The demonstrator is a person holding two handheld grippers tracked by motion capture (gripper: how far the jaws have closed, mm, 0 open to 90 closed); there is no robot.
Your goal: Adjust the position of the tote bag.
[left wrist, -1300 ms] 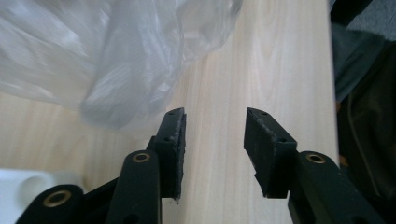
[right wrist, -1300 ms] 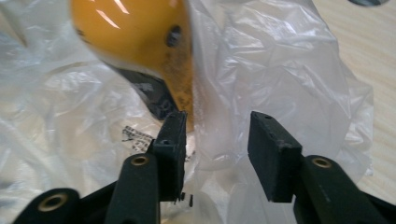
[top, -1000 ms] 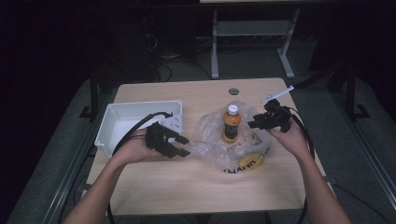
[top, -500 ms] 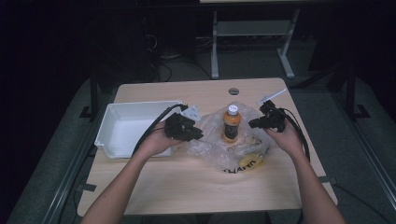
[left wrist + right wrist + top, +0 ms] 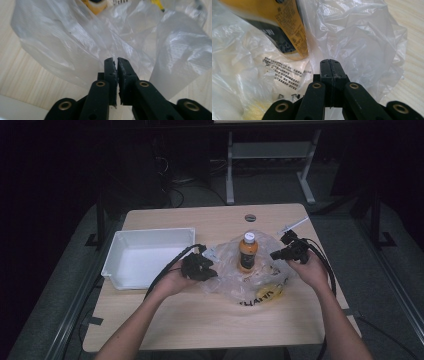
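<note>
The fingers of both grippers are pinched together on the rim of the crumpled clear plastic bag [image 5: 250, 275] in the high view, the left gripper [image 5: 212, 271] at its near-left edge and the right gripper [image 5: 274, 255] at its far-right edge, having just closed, with the upright orange bottle with a white cap [image 5: 247, 252] between them and the white rectangular plastic tray [image 5: 145, 257] beyond the left one. In the left gripper view the black fingers [image 5: 111, 72] meet with only a hairline gap, the bag's film [image 5: 75, 42] caught at their tips and spreading ahead of them. In the right gripper view the fingers [image 5: 329, 68] are fully closed on a fold of the bag [image 5: 362, 40], the bottle's orange label [image 5: 287, 20] just ahead to their left.
</note>
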